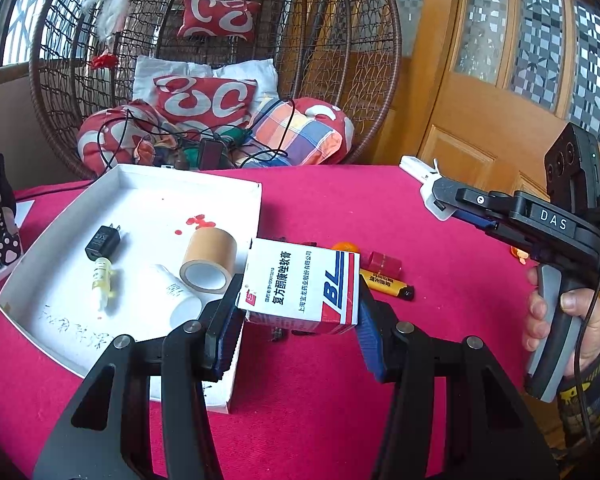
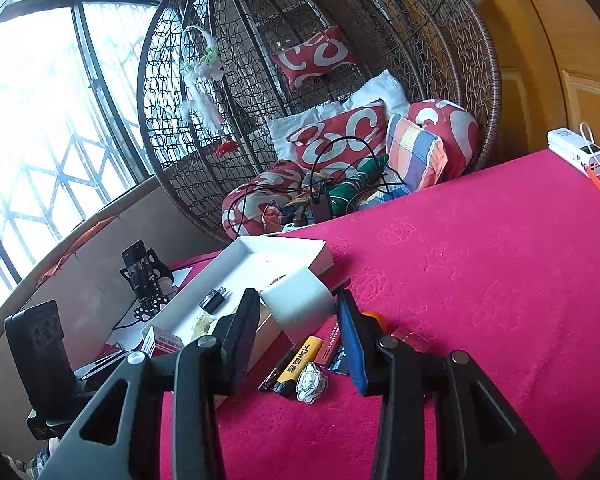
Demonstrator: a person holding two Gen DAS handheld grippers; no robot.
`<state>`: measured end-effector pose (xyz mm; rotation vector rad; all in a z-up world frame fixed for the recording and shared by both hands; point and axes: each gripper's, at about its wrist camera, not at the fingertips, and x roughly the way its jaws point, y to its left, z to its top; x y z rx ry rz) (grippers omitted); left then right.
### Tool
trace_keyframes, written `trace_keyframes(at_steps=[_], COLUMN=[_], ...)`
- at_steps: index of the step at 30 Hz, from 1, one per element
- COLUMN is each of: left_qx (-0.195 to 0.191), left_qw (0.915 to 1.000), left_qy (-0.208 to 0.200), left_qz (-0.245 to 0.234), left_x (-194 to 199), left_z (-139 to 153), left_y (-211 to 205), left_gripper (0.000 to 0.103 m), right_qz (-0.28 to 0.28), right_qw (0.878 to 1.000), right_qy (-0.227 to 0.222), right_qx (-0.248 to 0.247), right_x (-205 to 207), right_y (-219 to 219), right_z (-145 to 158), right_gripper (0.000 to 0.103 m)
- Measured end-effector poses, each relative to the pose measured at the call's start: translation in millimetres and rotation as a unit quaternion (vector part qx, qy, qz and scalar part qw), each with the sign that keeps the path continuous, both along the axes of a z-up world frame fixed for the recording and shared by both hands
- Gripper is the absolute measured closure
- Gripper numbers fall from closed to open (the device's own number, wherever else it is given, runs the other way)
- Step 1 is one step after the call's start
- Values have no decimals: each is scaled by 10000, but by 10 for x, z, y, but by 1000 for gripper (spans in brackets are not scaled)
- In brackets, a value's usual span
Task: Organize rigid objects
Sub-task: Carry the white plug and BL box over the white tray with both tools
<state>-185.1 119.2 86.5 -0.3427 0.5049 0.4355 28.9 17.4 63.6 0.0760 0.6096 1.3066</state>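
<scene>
Medicine box (image 1: pixel 302 282) is clamped between my left gripper (image 1: pixel 296 312) pads, held off the table (image 1: pixel 440 280), right at the near-right edge of the white tray (image 1: pixel 140 184). The grip sits on the box's lower end faces; most of the box sticks out past the fingertips.

My right gripper (image 2: pixel 298 332) is pinching a white object (image 2: pixel 300 300), looks like a bent card or a plastic piece, can't tell which. From the left wrist view it hangs well apart, out to the right.

Already in the tray: black charger plug (image 1: pixel 103 240), small yellow bottle (image 1: pixel 102 280), white tube (image 1: pixel 176 292), tape roll (image 1: pixel 209 260). Still on the table just beside the tray: yellow lighter (image 1: pixel 384 284), red case (image 1: pixel 386 263), something orange (image 1: pixel 345 247) behind the box.

Risks as I see them:
- The cardboard is thin, so squeezing harder could crush it, and a looser grip lets it pivot out.
- The tape roll and tube sit near the tray's near-right corner. Dropping straight in could knock the roll or land the box tilted on the tube.
- The tray wall is low; clipping it with a finger could shove the whole tray.

I'd aim for the open patch at the tray's far side.
</scene>
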Motion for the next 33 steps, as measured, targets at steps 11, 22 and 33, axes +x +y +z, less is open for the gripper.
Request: trace_keyframes(at_steps=[11,22,33], left_qx=[-27,-45,9], left_qw=[10000,9999,9996], left_qy=[-8,-32,-102], left_qz=[45,120,275], left_x=[-12,-43,-118], left_z=[-3,8,40], left_y=[24,61,150], left_gripper=[52,52,52], right_qz=[67,135,391], right_qw=[10000,9999,9990], right_qy=[-3,-12,-178], right_qx=[-31,-45,-87], right_x=[-35,-67,-183], right_y=[37,80,301], right_z=[-11,-17,69], right_gripper=[64,64,64])
